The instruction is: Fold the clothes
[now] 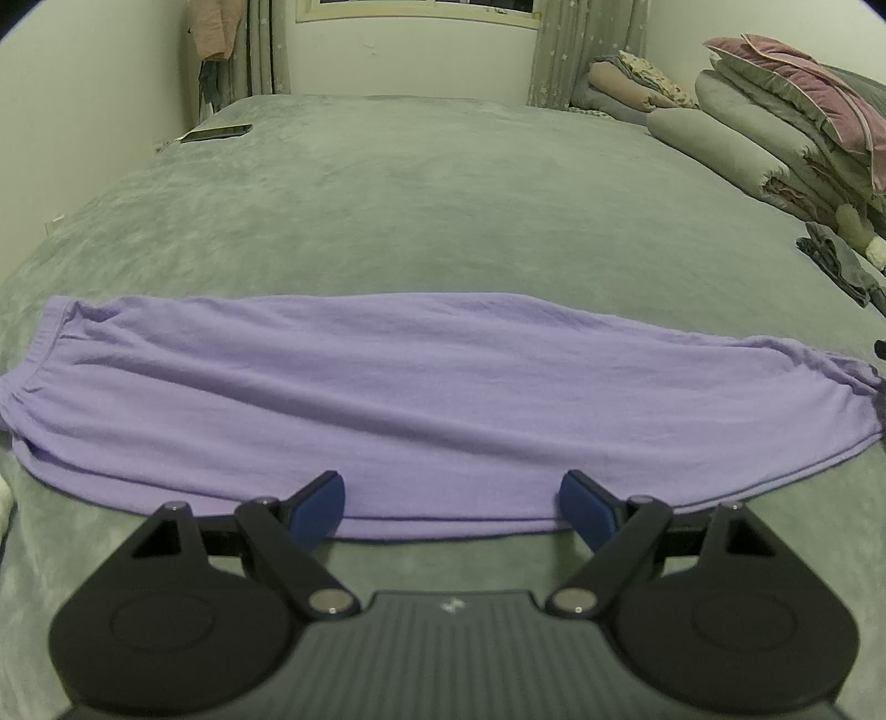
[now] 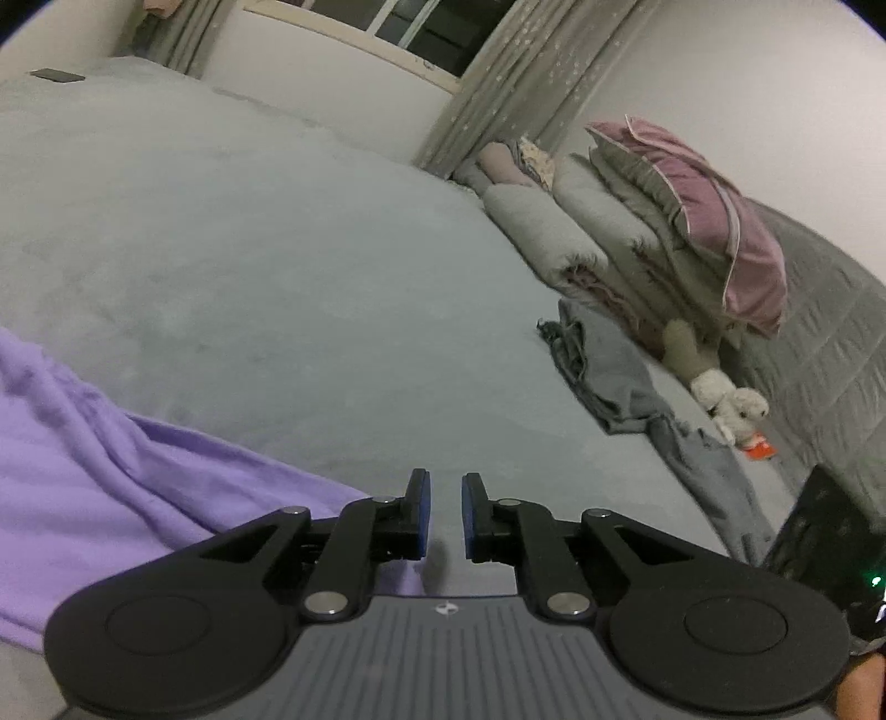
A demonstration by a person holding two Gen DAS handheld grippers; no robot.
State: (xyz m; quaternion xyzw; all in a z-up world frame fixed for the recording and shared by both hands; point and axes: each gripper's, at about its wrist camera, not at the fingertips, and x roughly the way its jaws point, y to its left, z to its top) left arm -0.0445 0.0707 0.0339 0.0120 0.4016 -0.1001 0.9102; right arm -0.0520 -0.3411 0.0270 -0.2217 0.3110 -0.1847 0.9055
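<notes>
The left gripper [image 1: 451,507] sits nearest, its jaws spread wide over the near hem of a lilac garment [image 1: 421,387], gripping nothing. The garment lies flat across a grey bed [image 1: 387,210]. The right gripper [image 2: 446,515] hangs beside the garment's end, jaws narrowly apart and empty.

Bedroom: bed [image 1: 387,183], pillows [image 1: 797,88], curtains [image 1: 554,50]

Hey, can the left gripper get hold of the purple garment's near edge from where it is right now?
Probably yes: the left gripper is open, its fingers straddling the purple garment's near hem, with nothing between them but cloth.
</notes>
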